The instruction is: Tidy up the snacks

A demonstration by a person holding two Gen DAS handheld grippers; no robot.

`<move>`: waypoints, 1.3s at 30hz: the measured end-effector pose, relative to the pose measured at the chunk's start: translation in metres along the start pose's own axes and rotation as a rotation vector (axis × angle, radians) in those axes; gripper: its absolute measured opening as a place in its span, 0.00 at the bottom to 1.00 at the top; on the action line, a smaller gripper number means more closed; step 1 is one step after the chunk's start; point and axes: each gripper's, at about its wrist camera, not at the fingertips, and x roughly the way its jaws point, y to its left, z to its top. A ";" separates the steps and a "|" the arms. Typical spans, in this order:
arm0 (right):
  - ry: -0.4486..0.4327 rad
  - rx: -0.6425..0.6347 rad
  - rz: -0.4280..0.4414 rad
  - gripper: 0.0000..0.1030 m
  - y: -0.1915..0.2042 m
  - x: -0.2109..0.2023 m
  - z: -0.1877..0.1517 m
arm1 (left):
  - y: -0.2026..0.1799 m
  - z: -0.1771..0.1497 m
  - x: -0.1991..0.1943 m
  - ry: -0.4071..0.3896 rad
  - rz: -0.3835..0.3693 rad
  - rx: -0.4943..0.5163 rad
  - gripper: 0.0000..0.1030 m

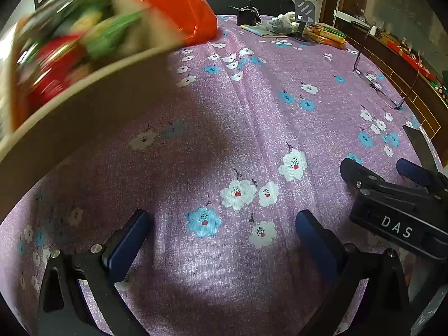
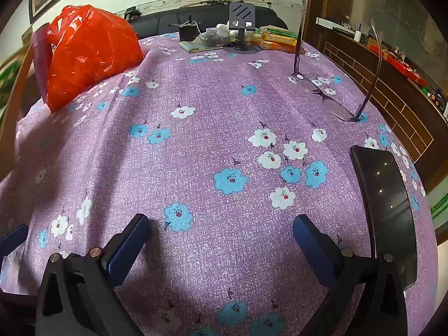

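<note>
Left gripper (image 1: 221,240) and right gripper (image 2: 219,242): jaws spread wide, nothing between them. Only left wrist view shows snack box (image 1: 84,95) at 10 o'clock; only right wrist view shows whole eyeglasses (image 2: 330,95) at 2 o'clock.

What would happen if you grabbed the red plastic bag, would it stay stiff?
Probably not. The red plastic bag looks thin and crinkled, so it would likely fold and sag. Its shiny surface may be slippery. It bulges as if stuffed, so it could be heavier than it looks.

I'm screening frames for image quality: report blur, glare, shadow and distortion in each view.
Left wrist view: the box of snacks at upper left is motion-blurred, a broad shadow darkens the tablecloth, and fisheye bends the edges. Right wrist view: sharp throughout; glare glints on the red plastic bag and the black phone; the room curves.
</note>
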 end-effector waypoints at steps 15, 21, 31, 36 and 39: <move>-0.001 -0.001 -0.002 0.99 0.002 0.001 0.000 | 0.000 0.000 0.000 0.000 0.001 0.001 1.00; -0.003 0.001 0.001 0.99 -0.003 -0.001 0.001 | 0.000 0.000 -0.001 0.000 0.002 0.002 1.00; -0.002 0.000 -0.001 0.99 -0.001 0.001 0.000 | 0.003 0.002 -0.003 0.000 0.001 0.000 1.00; -0.002 0.000 -0.001 0.99 -0.002 0.001 0.000 | 0.006 0.002 -0.003 0.001 0.001 0.000 1.00; -0.002 0.000 -0.002 0.99 -0.002 0.001 0.000 | 0.008 0.001 -0.004 0.001 0.001 -0.001 1.00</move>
